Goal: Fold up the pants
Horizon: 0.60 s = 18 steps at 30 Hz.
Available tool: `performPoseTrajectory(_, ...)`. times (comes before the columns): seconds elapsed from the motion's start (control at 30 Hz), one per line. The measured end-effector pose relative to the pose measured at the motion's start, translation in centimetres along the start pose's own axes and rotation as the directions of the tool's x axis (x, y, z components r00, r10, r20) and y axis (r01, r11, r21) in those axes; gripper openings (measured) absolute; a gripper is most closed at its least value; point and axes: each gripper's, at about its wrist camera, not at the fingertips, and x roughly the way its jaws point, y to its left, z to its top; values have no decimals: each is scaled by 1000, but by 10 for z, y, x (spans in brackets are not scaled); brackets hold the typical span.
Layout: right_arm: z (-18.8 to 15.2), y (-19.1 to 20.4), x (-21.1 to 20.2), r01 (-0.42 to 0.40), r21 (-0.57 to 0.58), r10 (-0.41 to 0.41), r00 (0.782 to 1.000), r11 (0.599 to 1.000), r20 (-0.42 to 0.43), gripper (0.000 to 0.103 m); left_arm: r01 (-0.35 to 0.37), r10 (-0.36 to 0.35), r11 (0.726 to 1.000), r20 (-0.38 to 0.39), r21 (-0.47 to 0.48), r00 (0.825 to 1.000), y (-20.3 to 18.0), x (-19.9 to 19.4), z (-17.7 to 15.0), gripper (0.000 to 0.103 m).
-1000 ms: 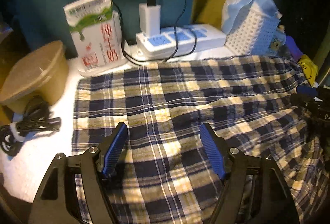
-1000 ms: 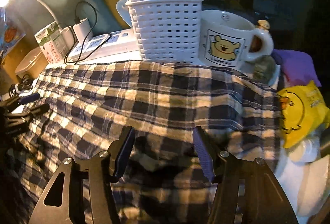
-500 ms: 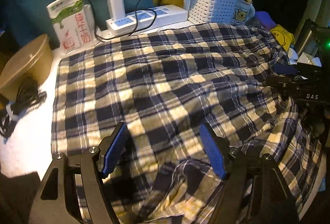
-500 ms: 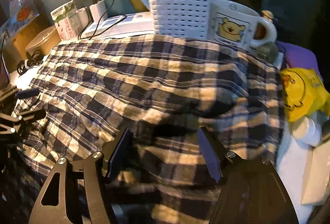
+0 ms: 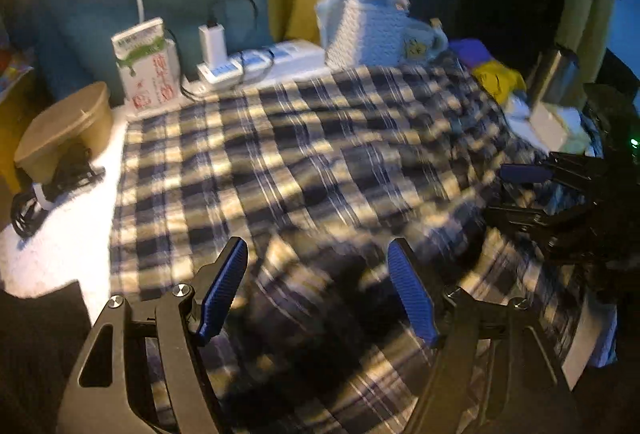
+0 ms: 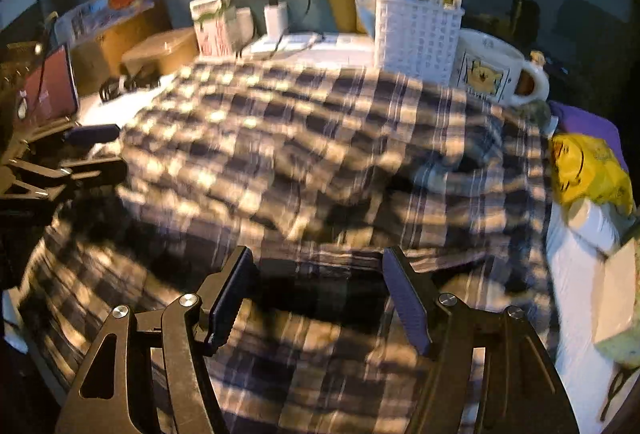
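Note:
The blue, dark and cream plaid pants lie spread over the white table, their near part hanging over the front edge in loose folds; they fill the right wrist view too. My left gripper is open and empty above the near folds. My right gripper is open and empty above the pants' near edge. Each gripper shows in the other's view: the right one at the right side, the left one at the left side. Both views are motion-blurred.
Along the back stand a milk carton, a power strip with charger, a white basket and a bear mug. A brown lidded bowl and black cable sit left. A yellow bag lies right.
Both grippers have pulled back and up from the pants, staying open. More of the table and the hanging near part of the pants has come into view.

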Motion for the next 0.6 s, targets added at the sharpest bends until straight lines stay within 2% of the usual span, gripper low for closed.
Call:
performPoseTrajectory(0.07, -10, -3, 13, 32, 6, -32, 999, 999, -43, 69, -19, 19, 1000, -32, -5, 999, 0, 9, -9, 73)
performPoseTrajectory(0.17, -21, -6, 11, 67, -11, -68, 997, 998, -33, 69, -41, 40, 999, -67, -23, 997, 2, 18, -23, 73)
performPoseTrajectory(0.4, -49, -30, -14, 93, 57, -92, 995, 994, -23, 69, -31, 30, 998, -16, -58, 999, 1, -16, -48, 73)
performPoseTrajectory(0.6, -79, -39, -35, 133, 85, -133, 991, 987, -17, 69, -60, 60, 994, -1, -88, 998, 5, -42, -77, 73)
